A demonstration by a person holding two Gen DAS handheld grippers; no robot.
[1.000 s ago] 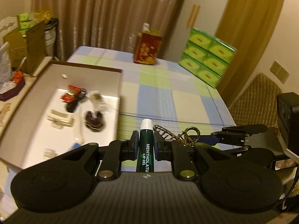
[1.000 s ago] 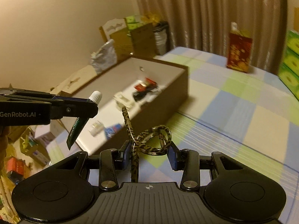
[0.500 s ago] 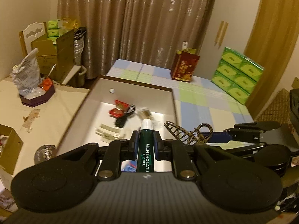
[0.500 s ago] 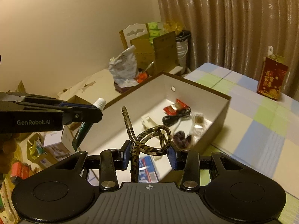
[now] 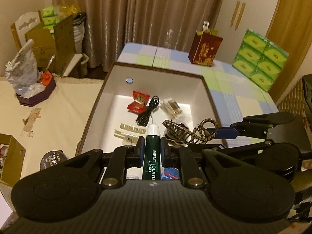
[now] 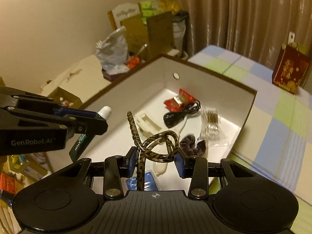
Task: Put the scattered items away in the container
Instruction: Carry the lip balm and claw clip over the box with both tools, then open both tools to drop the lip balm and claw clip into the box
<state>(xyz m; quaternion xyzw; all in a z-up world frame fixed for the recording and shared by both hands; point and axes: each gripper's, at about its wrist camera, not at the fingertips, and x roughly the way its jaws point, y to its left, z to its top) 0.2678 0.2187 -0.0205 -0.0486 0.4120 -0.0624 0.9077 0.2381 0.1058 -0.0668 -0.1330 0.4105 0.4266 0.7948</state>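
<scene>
Container (image 5: 206, 89), a white-lined open box on the checked table (image 5: 230, 81), already holds a red wrapper (image 5: 137, 101), black cable (image 5: 147, 112), cream clip (image 5: 129, 133), cotton swabs (image 6: 210, 123) and a dark scrunchie (image 6: 192, 144); two items are still carried, so I judge the tidying nearly done; left gripper (image 5: 152, 149), angled downward above the box, pinches a green lip gel tube (image 5: 153, 156) with narrow jaws; right gripper (image 6: 156, 160), beside it and likewise tilted down, clamps a leopard-print hair clip (image 6: 156, 146).
</scene>
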